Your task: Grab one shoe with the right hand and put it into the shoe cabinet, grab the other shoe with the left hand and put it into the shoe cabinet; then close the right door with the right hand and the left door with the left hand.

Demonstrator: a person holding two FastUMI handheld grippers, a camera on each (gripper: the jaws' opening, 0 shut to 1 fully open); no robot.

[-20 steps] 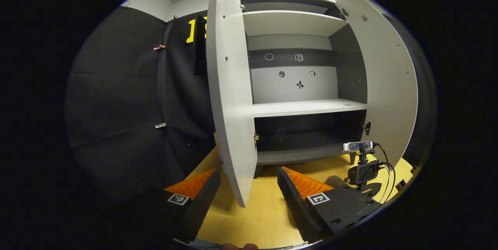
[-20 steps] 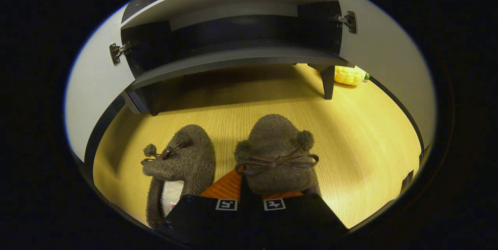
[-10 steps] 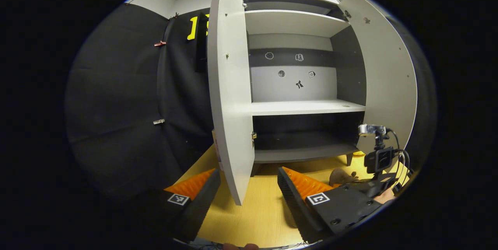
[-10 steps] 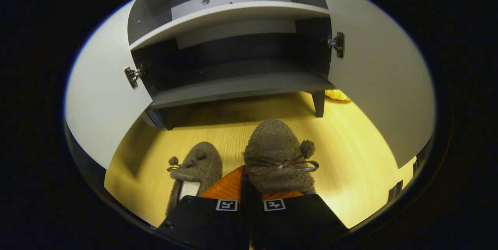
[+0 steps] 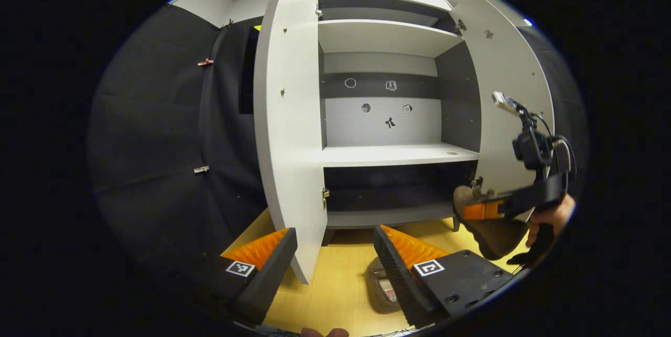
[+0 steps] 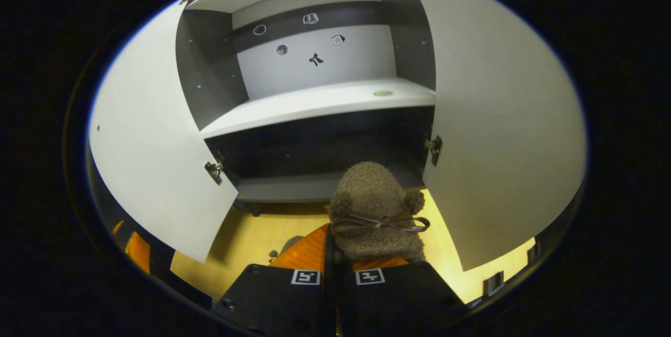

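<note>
Now, in the left gripper view, the left hand-held gripper stands wide and empty, straddling the lower edge of the left door. The other shoe lies on the wooden floor just below its fingers. Farther right, the right hand-held gripper carries the first shoe in the air in front of the shoe cabinet, near the right door.

In the right gripper view, the right hand-held gripper is closed narrowly on the first shoe's heel end, toe pointing at the dark bottom compartment. To do this well, keep the shoe level, steer between both open doors, and clear the bottom shelf's front edge before releasing. The right door's hinge sits close to the path and could snag the shoe.
</note>
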